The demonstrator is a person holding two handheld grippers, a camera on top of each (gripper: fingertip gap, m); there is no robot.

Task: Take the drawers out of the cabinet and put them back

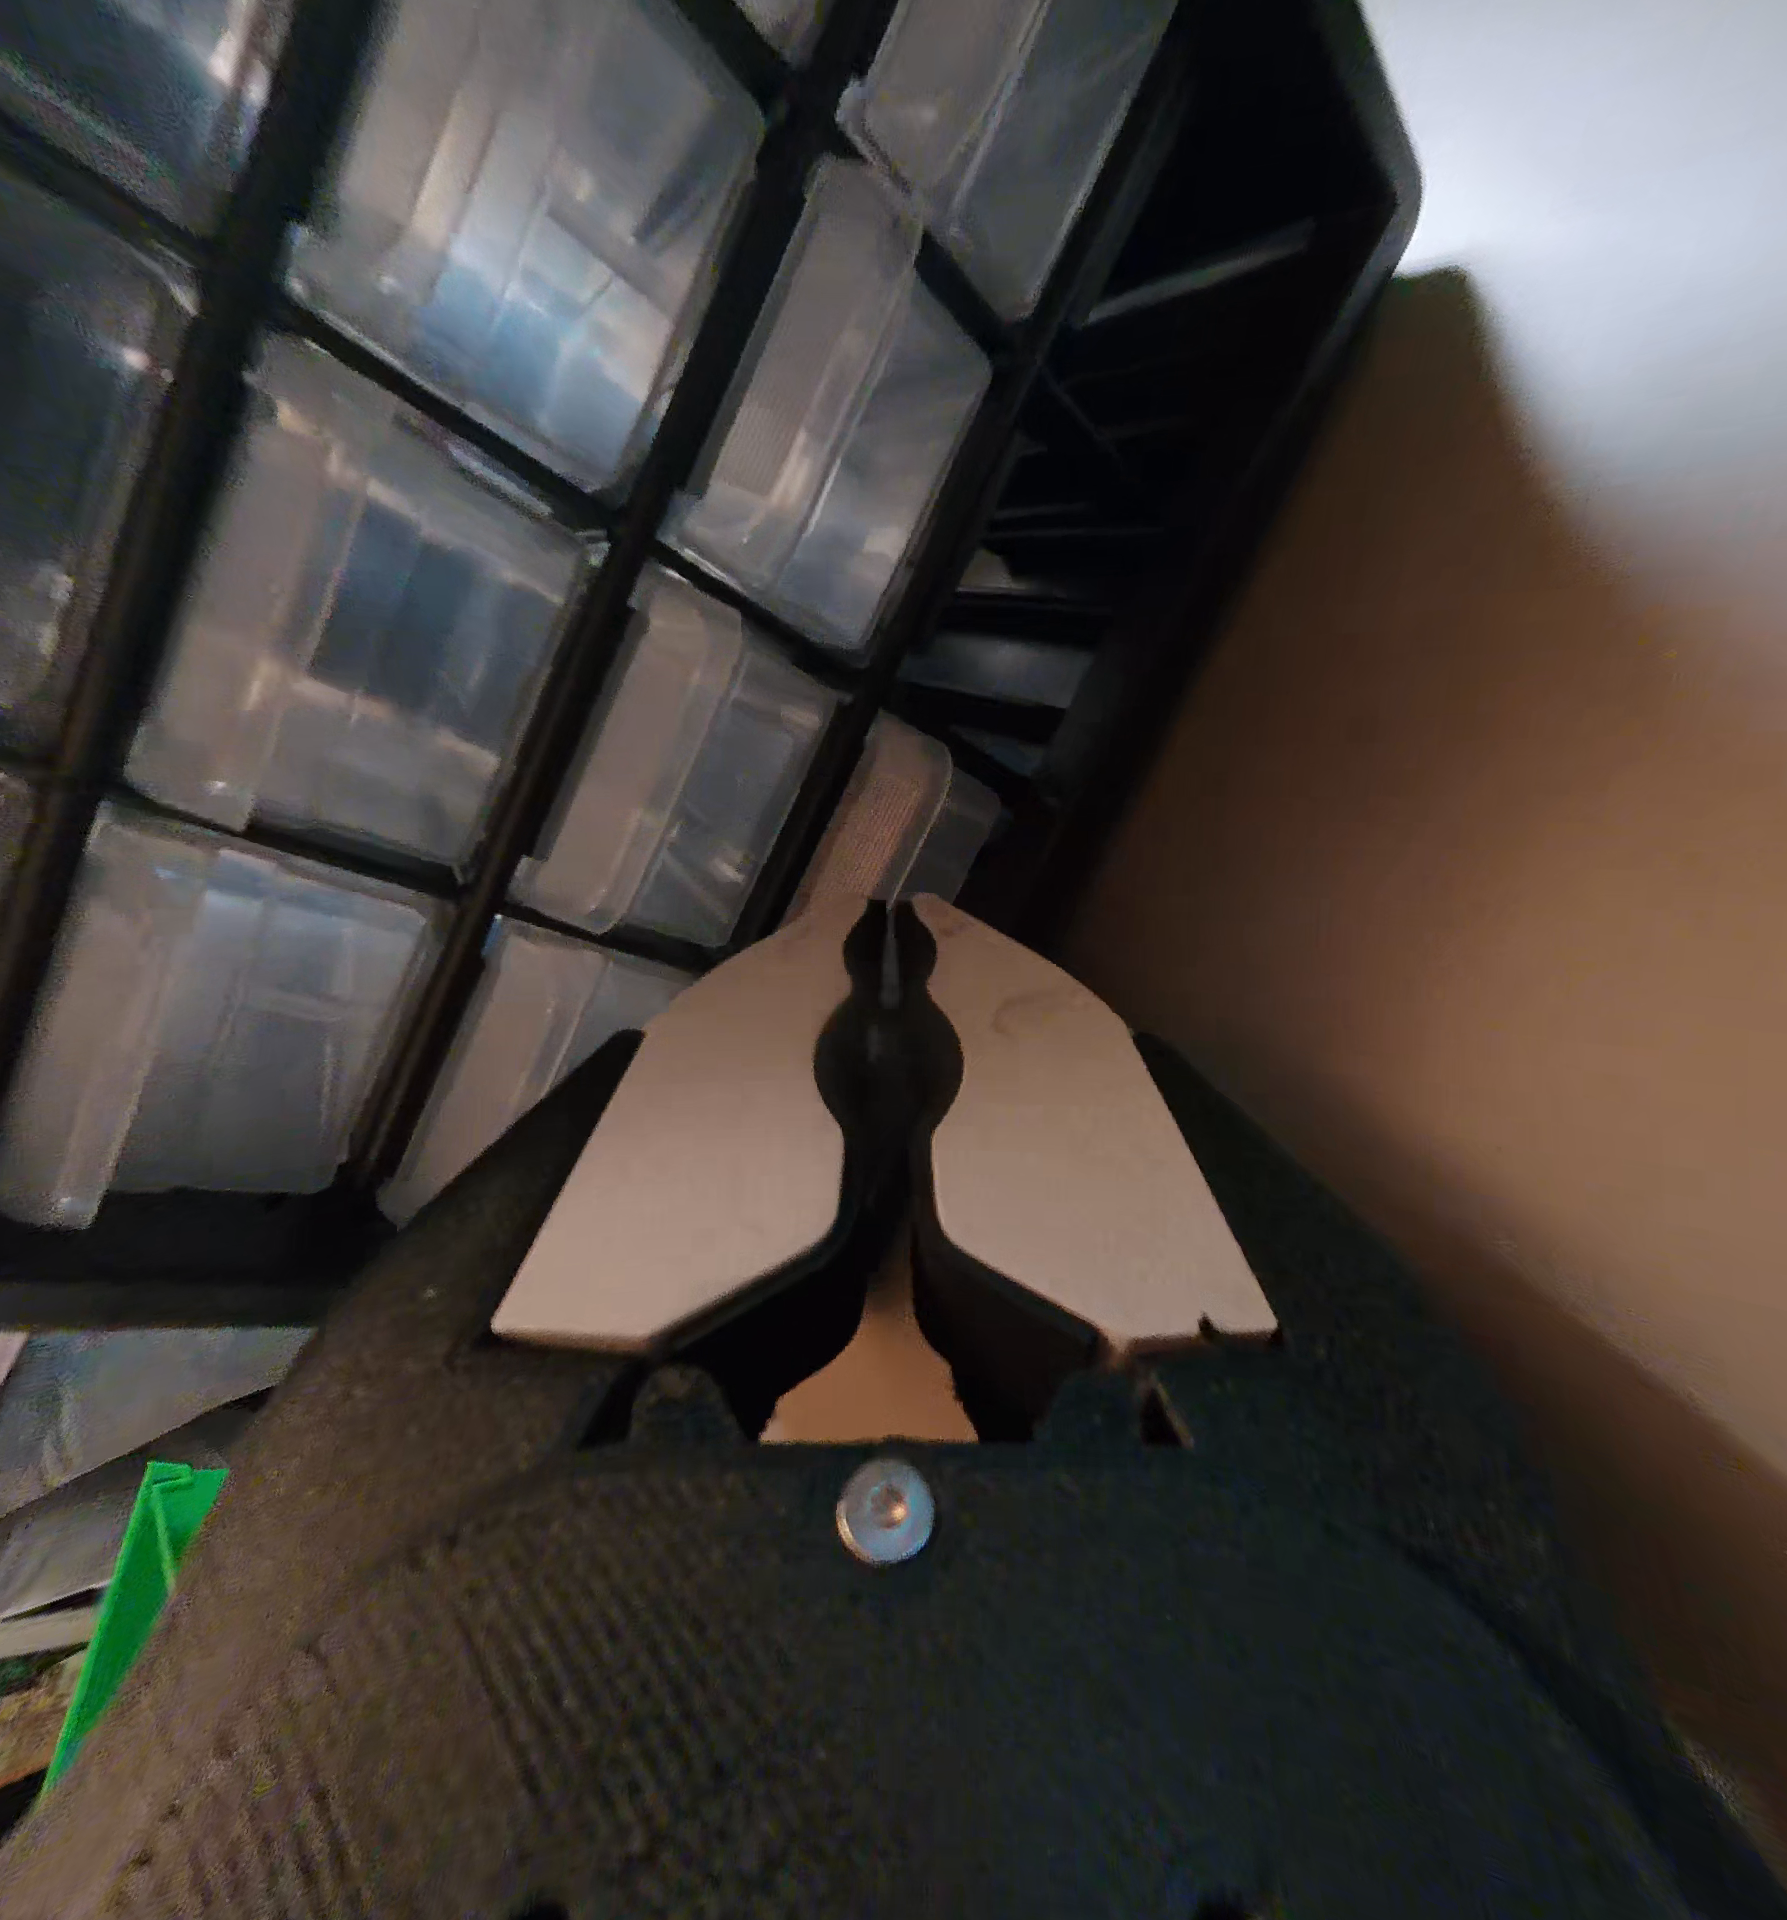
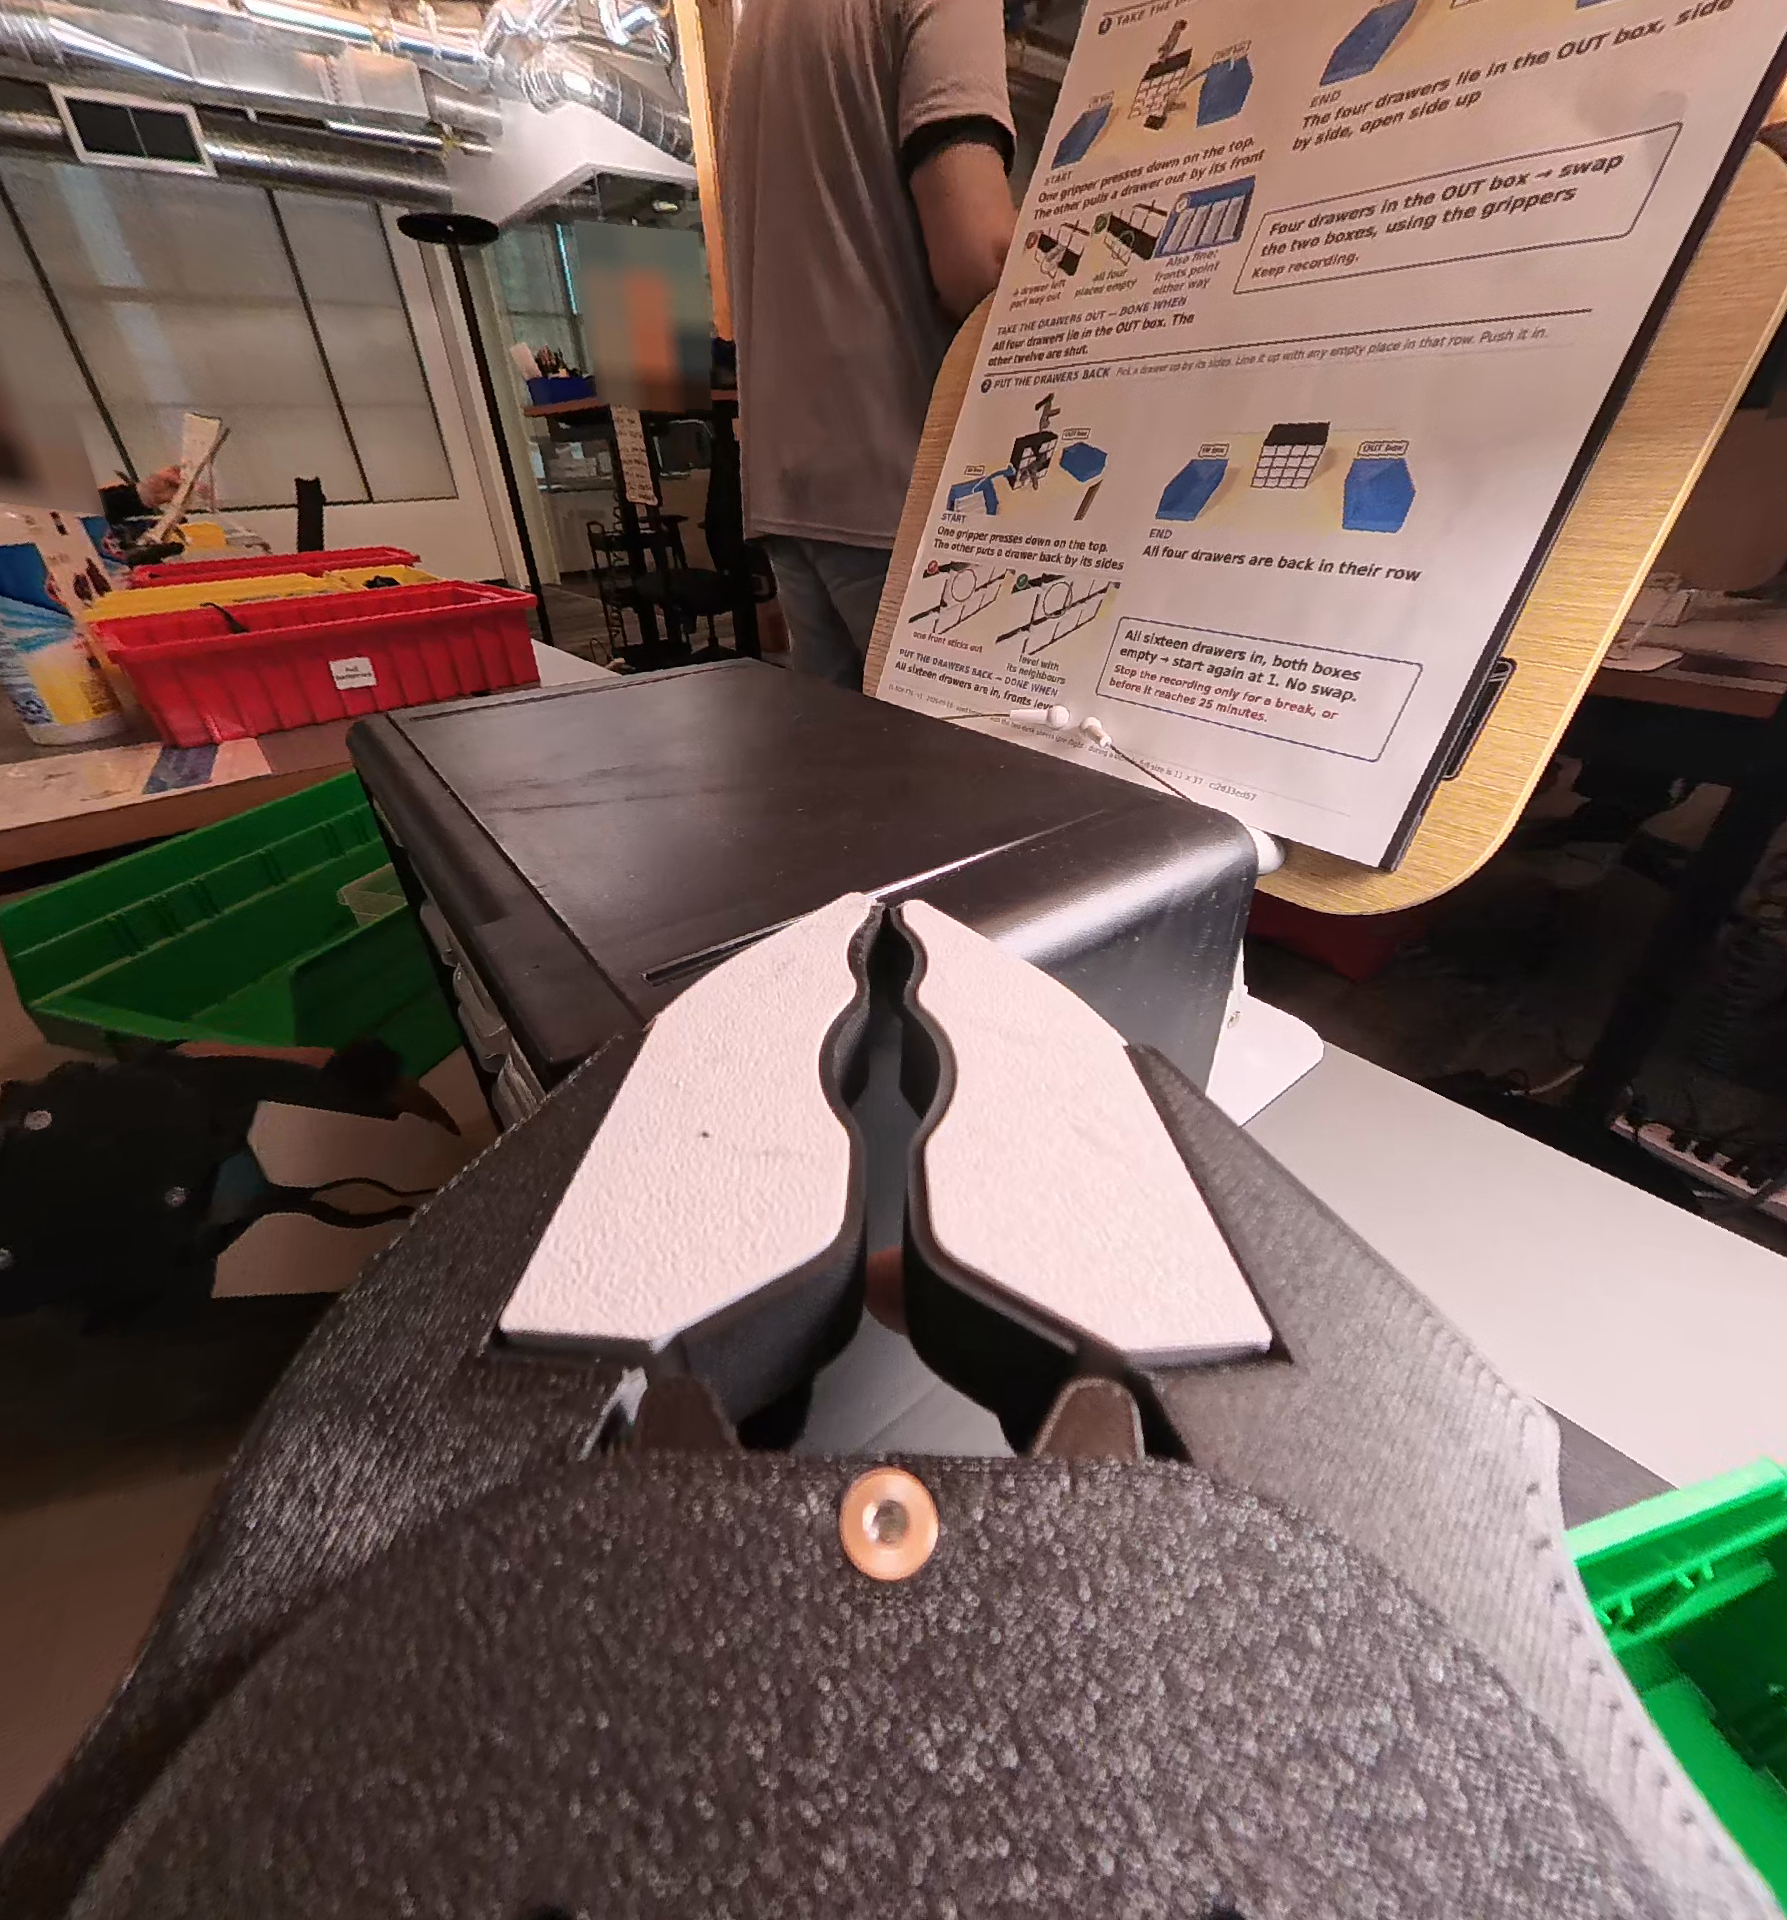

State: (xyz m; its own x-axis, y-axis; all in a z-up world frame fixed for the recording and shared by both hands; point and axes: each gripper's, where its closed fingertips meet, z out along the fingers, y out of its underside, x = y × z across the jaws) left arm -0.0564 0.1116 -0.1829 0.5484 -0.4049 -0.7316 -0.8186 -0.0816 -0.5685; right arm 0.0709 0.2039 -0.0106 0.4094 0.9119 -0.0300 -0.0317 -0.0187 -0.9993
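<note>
The black cabinet fills the left wrist view, tilted, with several clear plastic drawers seated in its grid. My left gripper is shut on the thin clear front lip of one drawer at the cabinet's edge. Dark empty slots with rails lie past that drawer. In the right wrist view my right gripper is shut and empty, its tips at the near edge of the cabinet's flat black top. The left gripper also shows low at the cabinet's front.
A green bin sits left of the cabinet and another at the lower right. An instruction board leans behind the cabinet, with a person standing beyond. Red bins stand on a far table. A brown surface lies beside the cabinet.
</note>
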